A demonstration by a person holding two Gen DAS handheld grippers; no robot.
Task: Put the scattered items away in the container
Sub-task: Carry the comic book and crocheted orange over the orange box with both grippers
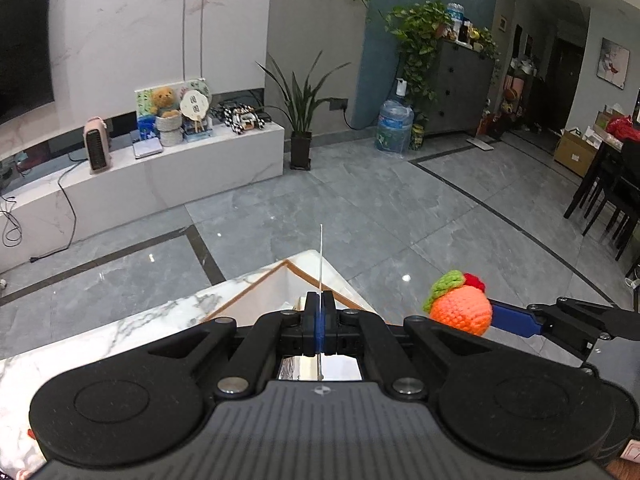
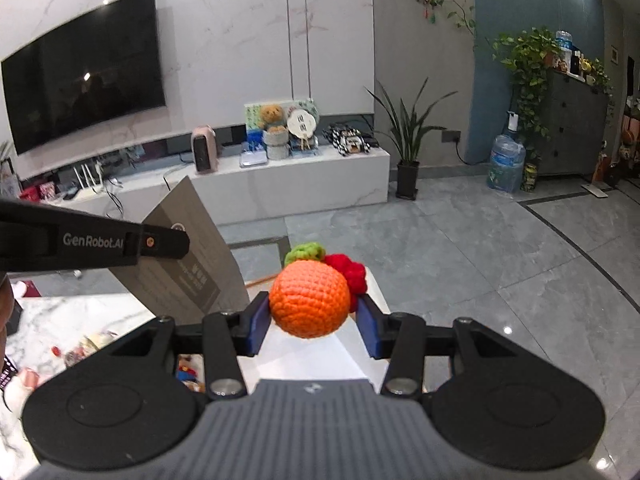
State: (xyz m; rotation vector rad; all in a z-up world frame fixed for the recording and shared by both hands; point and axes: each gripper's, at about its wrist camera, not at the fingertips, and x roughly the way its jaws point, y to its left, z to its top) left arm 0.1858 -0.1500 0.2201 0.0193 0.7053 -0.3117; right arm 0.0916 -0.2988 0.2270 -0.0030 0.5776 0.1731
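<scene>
Two items are in our grip above the surface (image 1: 120, 328): the left gripper (image 1: 319, 312) pinches a thin card (image 2: 188, 248), the right gripper (image 2: 316, 316) clamps a crochet orange (image 2: 308, 304), so next we judge both must be lowered into the container (image 1: 280, 284) and released.

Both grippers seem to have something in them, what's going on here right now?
A person is holding a gripper in each hand above a white marble table. The left gripper is shut on a thin grey card, seen edge-on in its own view. The right gripper is clamped on an orange crocheted ball with a green leaf and red trim. Both items are held up in the air. A white box with a brown rim sits on the table below; neither item is in it yet.
</scene>
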